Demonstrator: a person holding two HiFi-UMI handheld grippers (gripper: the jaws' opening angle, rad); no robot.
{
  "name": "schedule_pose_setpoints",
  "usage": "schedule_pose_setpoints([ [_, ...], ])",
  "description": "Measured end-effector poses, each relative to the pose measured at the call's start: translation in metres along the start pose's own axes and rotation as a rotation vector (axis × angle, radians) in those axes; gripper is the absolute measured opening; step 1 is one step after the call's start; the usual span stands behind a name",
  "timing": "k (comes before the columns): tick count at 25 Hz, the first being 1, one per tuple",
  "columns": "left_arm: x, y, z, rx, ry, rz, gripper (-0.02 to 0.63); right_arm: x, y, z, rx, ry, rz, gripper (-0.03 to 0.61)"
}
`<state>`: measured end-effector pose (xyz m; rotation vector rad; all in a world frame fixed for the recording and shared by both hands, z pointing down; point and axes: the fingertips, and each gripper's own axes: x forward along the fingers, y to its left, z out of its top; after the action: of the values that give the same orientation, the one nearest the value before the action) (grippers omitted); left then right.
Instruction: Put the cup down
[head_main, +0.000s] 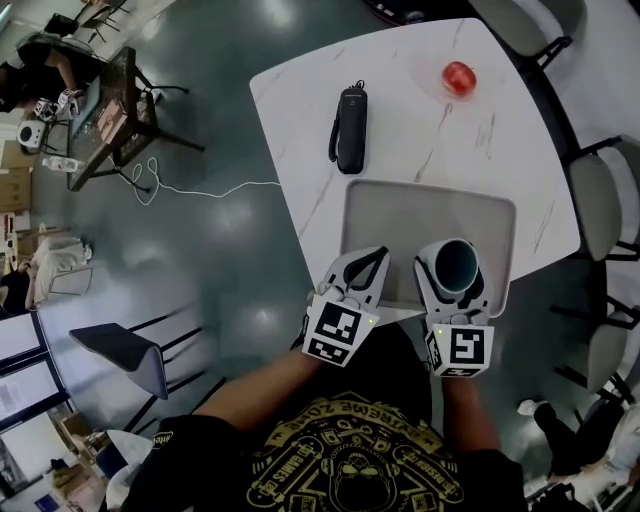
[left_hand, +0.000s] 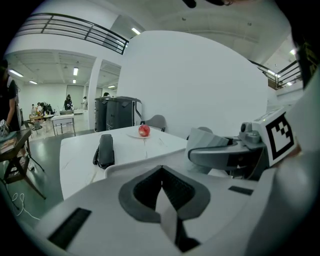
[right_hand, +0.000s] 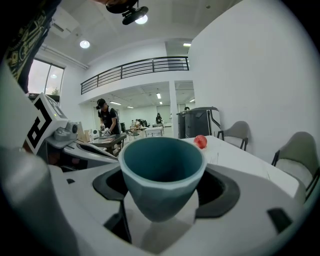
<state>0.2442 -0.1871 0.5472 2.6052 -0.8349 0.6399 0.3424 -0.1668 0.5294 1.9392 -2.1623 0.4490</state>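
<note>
Right gripper view shows the cup (right_hand: 162, 170) upright between the jaws of the right gripper (head_main: 450, 258), which stand wide and press on its tapered lower body. It sits over the tray's (head_main: 400, 215) near edge; I can't tell whether it touches. It looks like glazed ceramic: stiff, smooth, fairly light and breakable, so I'd grip below the rim, where the taper could slip. The left gripper (head_main: 362, 262), beside it over the same edge, is closed on nothing. Count: one cup, one tray, and beyond the tray one black pouch (head_main: 350, 128) and one apple (head_main: 458, 77).
</note>
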Motion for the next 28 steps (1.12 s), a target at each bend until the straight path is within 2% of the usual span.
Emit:
schedule_pose_setpoints([
  [10, 0.020, 0.002, -0.011, -0.019, 0.050, -0.011, 0.011, 0.017, -0.011, -0.023, -0.027, 0.022, -0.020, 0.379],
  [22, 0.031, -0.007, -0.025, -0.023, 0.089, -0.016, 0.011, 0.025, -0.009, -0.030, -0.084, 0.002, 0.012, 0.379],
  [28, 0.030, -0.008, -0.030, -0.027, 0.099, -0.010, 0.011, 0.026, 0.003, -0.028, -0.179, -0.024, 0.059, 0.379],
])
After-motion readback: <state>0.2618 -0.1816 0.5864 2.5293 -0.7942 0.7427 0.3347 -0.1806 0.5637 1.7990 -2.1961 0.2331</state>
